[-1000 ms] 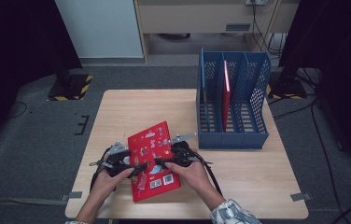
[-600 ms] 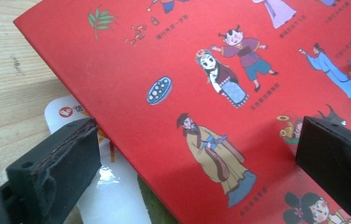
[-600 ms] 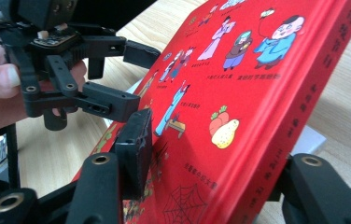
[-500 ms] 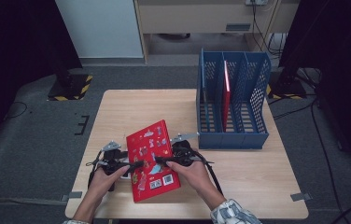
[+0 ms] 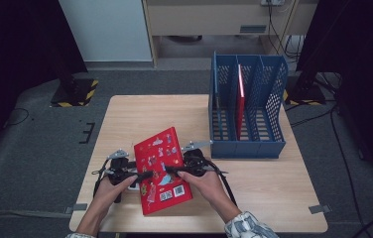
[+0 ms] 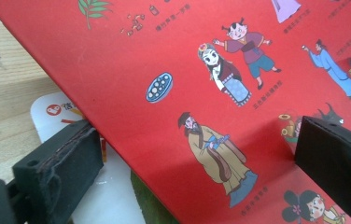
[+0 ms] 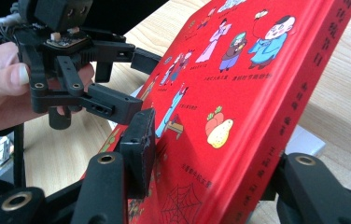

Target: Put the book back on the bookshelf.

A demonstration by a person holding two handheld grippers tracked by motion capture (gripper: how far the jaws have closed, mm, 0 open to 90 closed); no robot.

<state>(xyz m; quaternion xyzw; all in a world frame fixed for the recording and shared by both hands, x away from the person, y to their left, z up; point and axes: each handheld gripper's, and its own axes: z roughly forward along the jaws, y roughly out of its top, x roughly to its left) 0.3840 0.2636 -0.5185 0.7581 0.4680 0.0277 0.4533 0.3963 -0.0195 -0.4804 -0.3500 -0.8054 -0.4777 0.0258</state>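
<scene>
A red picture book [image 5: 160,170] is held tilted above the wooden table [image 5: 274,178], near the blue file rack [image 5: 246,106]. It is clamped between the right gripper [image 5: 170,169] jaws, which have just been closing. The left gripper [image 5: 145,174] jaws straddle its opposite edge; contact cannot be told.

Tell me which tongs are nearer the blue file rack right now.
Right. The right tongs grip the red book's rack-side edge, just short of the blue file rack's front wall. The left tongs work the book's far edge, with the book between them and the rack.
</scene>
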